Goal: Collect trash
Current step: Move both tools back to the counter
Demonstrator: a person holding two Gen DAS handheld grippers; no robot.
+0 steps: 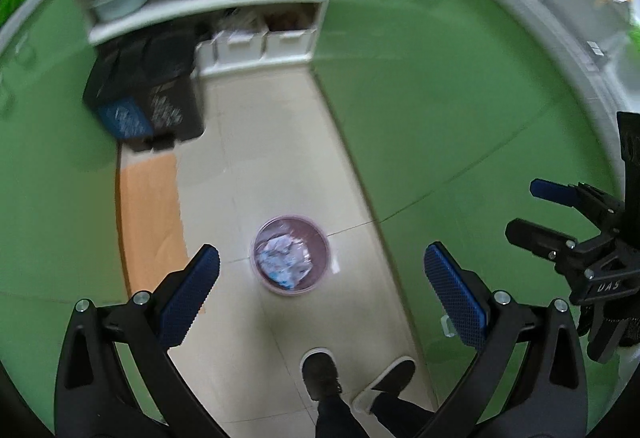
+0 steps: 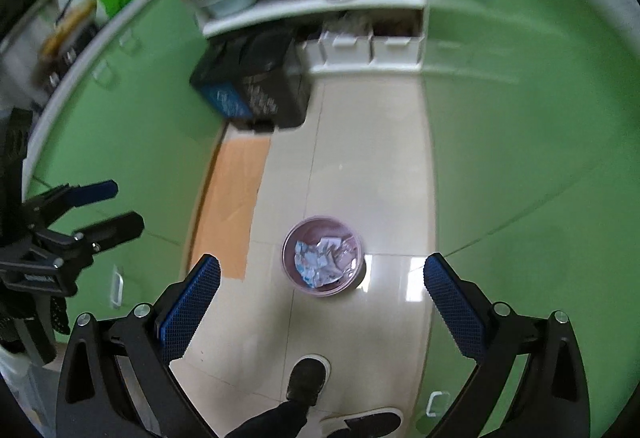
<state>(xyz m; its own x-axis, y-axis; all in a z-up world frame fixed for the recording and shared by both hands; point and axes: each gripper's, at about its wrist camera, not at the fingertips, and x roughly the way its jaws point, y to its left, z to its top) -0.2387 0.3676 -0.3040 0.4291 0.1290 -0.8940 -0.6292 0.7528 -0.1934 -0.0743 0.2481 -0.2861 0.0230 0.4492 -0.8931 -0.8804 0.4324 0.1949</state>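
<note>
A small round pink bin (image 1: 291,255) (image 2: 322,255) stands on the cream tiled floor, holding crumpled white and blue paper trash (image 1: 285,258) (image 2: 323,261). Both grippers hang high above it, pointing steeply down. My left gripper (image 1: 322,292) is open, its blue pads wide apart with nothing between them. My right gripper (image 2: 322,298) is likewise open and empty. Each gripper also shows at the edge of the other's view: the right gripper (image 1: 536,210) at far right, the left gripper (image 2: 120,204) at far left.
Green cabinet doors (image 1: 440,110) (image 2: 520,118) line both sides of the narrow floor. A black box with a blue label (image 1: 148,98) (image 2: 256,86) sits before white shelves (image 1: 224,2) with pots and bins. An orange mat (image 1: 150,222) (image 2: 232,202) lies left. A person's shoes (image 1: 322,374) (image 2: 308,378) stand below.
</note>
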